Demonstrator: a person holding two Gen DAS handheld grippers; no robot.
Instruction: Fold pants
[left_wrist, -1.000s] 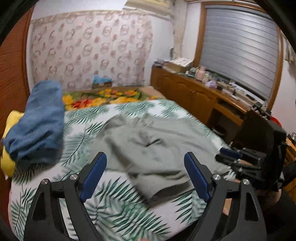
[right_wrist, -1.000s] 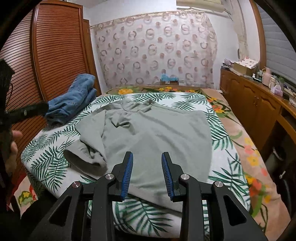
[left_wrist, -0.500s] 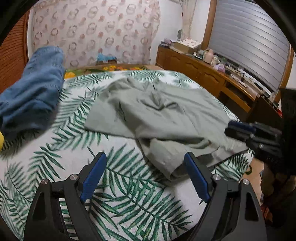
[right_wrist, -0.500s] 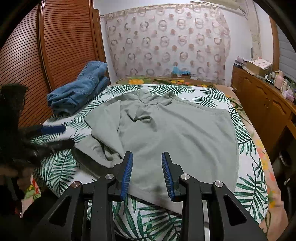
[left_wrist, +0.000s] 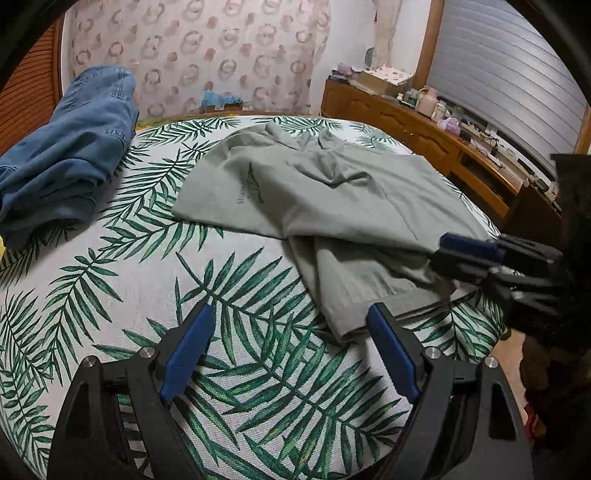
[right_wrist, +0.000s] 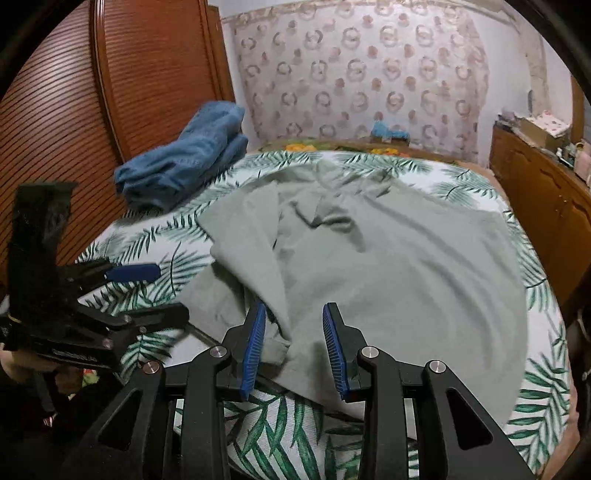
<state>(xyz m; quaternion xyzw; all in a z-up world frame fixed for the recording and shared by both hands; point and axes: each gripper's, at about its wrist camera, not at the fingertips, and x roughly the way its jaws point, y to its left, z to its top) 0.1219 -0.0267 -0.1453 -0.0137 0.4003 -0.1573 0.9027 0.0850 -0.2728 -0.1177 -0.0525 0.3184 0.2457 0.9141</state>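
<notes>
A: Left wrist view first. Since a second ago we've dropped the left tongs (left_wrist: 286, 350) low over the bed (left_wrist: 110, 288). The wall and window used to fill the top; now the leaf-print cover fills most of it. Tongs spread wide, nothing between them. Their right pad sits just beside the near hem of the grey-green pants (left_wrist: 332, 206).

B: And the pants?

A: Lying rumpled in the middle of the bed, one leg end crossed over toward us. The right tongs (left_wrist: 469, 249) come in from the right edge, right at that hem.

B: Means what for the task?

A: Our read: both tools are closing on the near hem, first grab not made, no fold done yet.

B: Right wrist view?

A: The right tongs (right_wrist: 293, 343) have slid in closer than a second ago. Pants (right_wrist: 388, 266) fill the view now. Jaws part-way apart, the bunched leg end sits between them, pads not pressing it. The left tongs (right_wrist: 147, 291) show at left, gaping, over the cover.

B: Counts?

A: Two tongs, one pair of grey-green pants, one heap of blue jeans (right_wrist: 184, 162) back by the wooden wardrobe (right_wrist: 74, 110), well apart from the pants. One bed.
</notes>
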